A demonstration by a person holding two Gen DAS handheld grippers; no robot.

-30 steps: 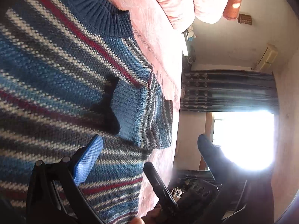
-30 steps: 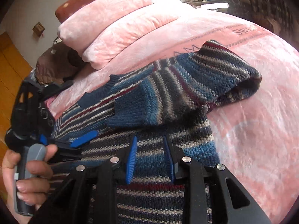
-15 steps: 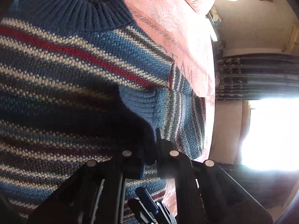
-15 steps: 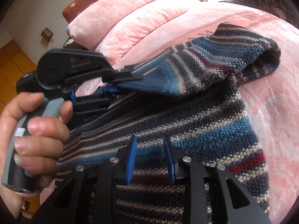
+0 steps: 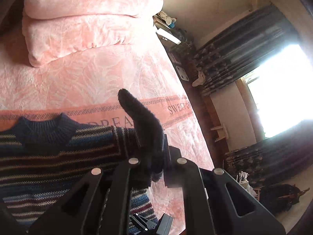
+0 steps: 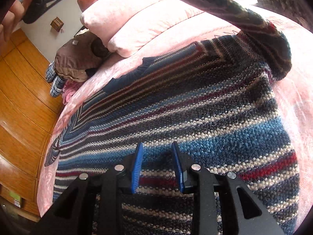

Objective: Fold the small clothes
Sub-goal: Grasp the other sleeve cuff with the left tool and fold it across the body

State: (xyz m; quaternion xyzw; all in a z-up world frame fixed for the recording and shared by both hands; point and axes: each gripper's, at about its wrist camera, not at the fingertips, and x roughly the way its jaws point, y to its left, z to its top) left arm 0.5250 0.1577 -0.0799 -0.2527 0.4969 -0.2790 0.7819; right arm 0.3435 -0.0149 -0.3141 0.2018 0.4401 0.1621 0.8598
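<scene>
Left wrist view: left gripper clamped on the sleeve cuff sticking up ahead of it, striped knit sweater spread on the pink bedspread off to its left, right wrist view: right gripper with jaws apart, gripping nothing, hovering right over the sweater's lower body, lifted sleeve arching overhead, pink pillows further ahead

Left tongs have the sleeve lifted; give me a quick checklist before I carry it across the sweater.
1. Left tongs clamped on the sleeve: ok, cuff stands up between them.
2. Sleeve clear of the sweater body: ok, it arcs overhead in the right wrist view.
3. Right tongs free: ok, open, low over the hem; contact cannot tell.
4. Sweater flat on the bed: ok.
5. Other sleeve folded in: cannot tell.
</scene>
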